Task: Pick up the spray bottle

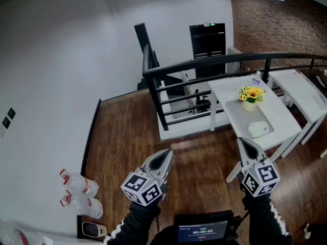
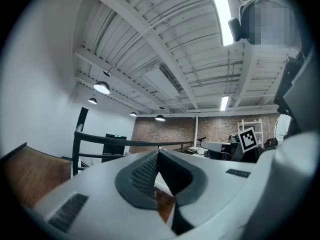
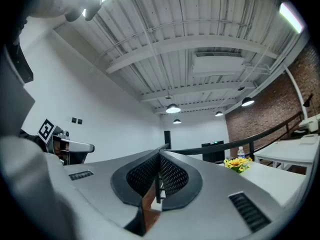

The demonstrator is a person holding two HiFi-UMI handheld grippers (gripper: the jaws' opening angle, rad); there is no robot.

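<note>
Left gripper: jaws pressed together with nothing between them; in the left gripper view the dark, dimpled pads meet at a single seam.
Right gripper: jaws likewise together and empty; its own view shows the two mesh-textured pads tip to tip.
Gripper shape: each is a grey, tapering wedge with a cube of black-and-white square markers at its back; both are held level, side by side and well apart.
Spray bottle: well to the left of the left gripper and behind its tip, against the white wall; clear plastic body, red trigger head.
Second spray bottle: just beside the first, same make, slightly nearer the person.
Open room: bare wood floor, brown planks with a slight sheen, lies ahead of both grippers and between the left gripper and the bottles.
Edge ahead: a black metal railing crosses in front of both tips.
Edge right: a white table, flat with straight edges, stands near the right gripper, ahead and to its right.
On the table: yellow flowers in a small white pot, and a rounded white object on a grey tray.
Far right: brick wall, rough and reddish.
</note>
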